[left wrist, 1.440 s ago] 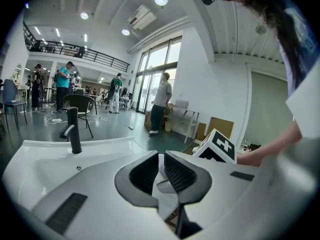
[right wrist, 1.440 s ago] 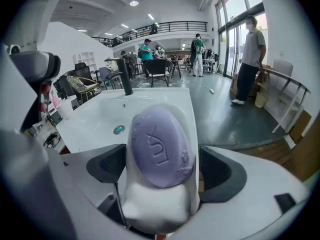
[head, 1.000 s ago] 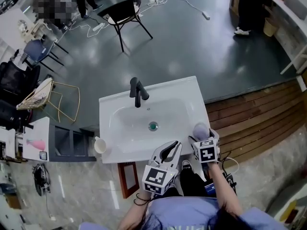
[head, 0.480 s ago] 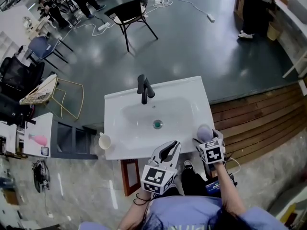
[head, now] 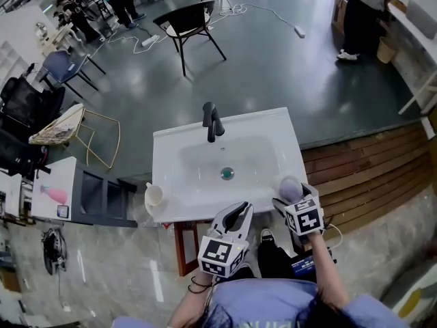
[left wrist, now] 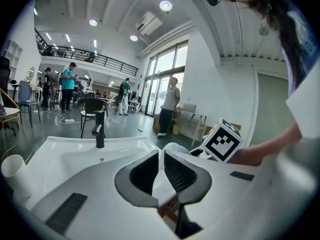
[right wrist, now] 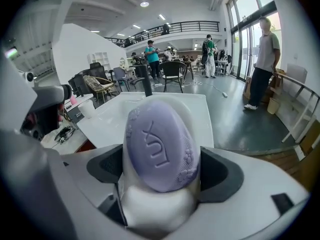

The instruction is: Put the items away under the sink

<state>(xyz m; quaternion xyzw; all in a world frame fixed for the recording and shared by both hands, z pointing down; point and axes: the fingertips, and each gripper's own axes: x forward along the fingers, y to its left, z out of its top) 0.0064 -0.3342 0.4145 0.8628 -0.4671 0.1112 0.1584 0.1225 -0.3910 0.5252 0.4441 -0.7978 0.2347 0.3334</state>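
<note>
Right gripper [head: 290, 198] pinches a lilac oval soap bar [right wrist: 161, 144], white piece beneath it, long axis running along the jaws. It sits over the near right corner of the white rectangular sink [head: 194, 183]. Left gripper [left wrist: 161, 159] pressed together, empty, just left. The space under the sink lies below and near, hidden by the basin; only a brown wooden panel [head: 183, 248] shows.

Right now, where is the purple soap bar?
In the right gripper view, the purple soap bar sits in a white dish clamped between the right gripper's jaws; in the head view it is at the sink's front right corner.
</note>
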